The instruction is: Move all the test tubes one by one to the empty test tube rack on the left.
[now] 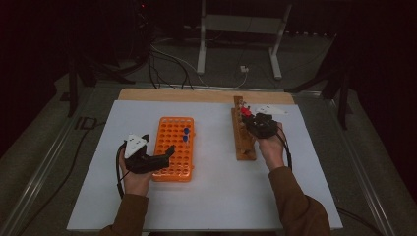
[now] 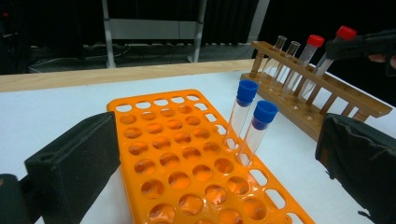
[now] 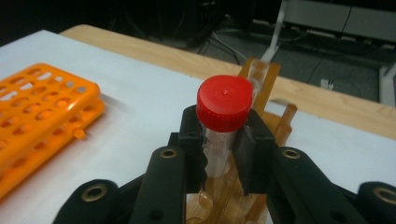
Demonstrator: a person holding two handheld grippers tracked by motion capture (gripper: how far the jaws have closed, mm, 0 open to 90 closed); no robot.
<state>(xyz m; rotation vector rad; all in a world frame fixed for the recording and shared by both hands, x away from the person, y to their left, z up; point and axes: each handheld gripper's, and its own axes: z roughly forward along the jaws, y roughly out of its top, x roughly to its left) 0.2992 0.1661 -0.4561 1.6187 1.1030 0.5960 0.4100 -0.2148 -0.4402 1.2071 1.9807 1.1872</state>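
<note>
Pinching a red-capped tube point(image 3: 223, 126) just under its cap, the right hand-held gripper point(image 3: 223, 149) fills the lower half of the right gripper view, its two black jaws pressed against the clear body from either side. The tube stands between the jaws, cap above them, with its lower end down in the wooden rack point(image 3: 268, 93) that runs away behind it toward the upper right of the frame. An orange rack point(image 3: 42, 116) lies at the left edge of that view, well apart from the tube.

In the high view, two sleeved forearms come in from the bottom. At lower left, the left hand-held gripper point(image 1: 169, 151) lies against the near left edge of the orange rack point(image 1: 174, 147), with a grey three-cornered plate on top. Its own view shows its jaws spread wide, one at the lower left and one at the lower right of the frame, with nothing between the pads. Beyond them two blue-capped tubes point(image 2: 250, 126) stand side by side in holes of the orange rack, right of centre.

Farther up and right of centre in the high view, the right hand-held gripper point(image 1: 248, 118) sits at the wooden rack point(image 1: 243, 137), which stands on the white surface point(image 1: 211, 196). In the upper right of the left gripper view, that rack carries two uncapped tubes, another red-capped one, and the pinched tube.
</note>
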